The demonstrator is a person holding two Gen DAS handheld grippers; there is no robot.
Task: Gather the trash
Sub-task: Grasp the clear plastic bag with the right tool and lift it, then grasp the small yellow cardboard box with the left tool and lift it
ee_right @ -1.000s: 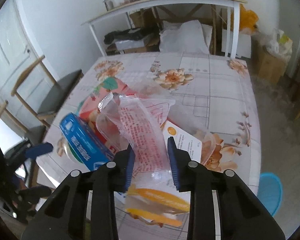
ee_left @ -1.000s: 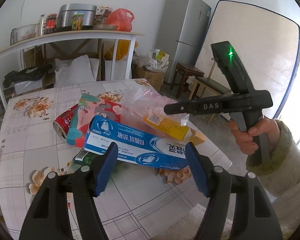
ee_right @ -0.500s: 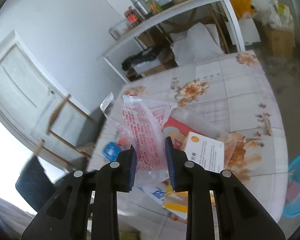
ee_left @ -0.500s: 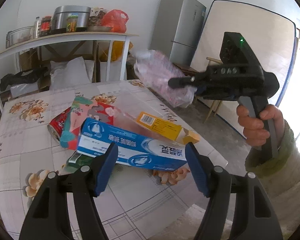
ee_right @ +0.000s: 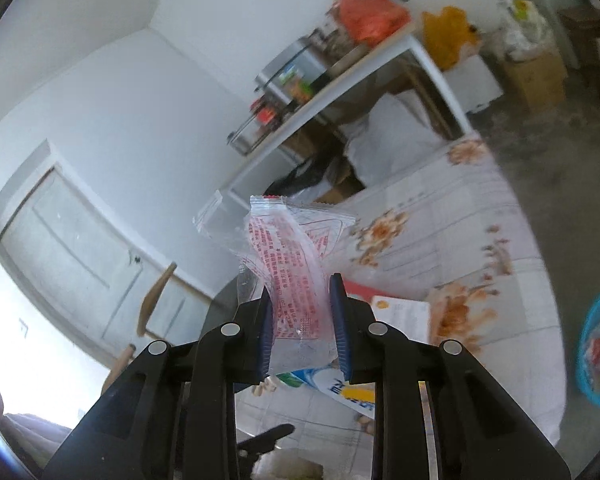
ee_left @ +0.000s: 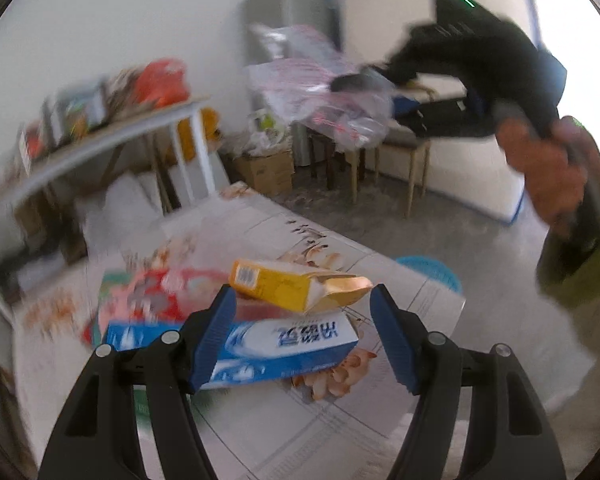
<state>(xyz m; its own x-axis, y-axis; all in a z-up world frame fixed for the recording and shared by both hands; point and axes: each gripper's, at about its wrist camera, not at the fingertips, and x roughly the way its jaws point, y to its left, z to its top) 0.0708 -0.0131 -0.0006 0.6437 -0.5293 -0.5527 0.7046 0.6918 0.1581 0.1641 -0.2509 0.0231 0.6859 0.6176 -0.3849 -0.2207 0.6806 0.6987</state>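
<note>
Trash bag [ee_right: 296, 264] now hangs lifted off the surface [ee_left: 340, 420], pinched in your right tongs [ee_right: 302, 332]; left tongs [ee_left: 302, 334] wide, empty.

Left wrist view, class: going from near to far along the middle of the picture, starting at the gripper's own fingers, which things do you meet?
left gripper → blue toothpaste box → yellow carton → cardboard box on the floor → grey refrigerator.
</note>
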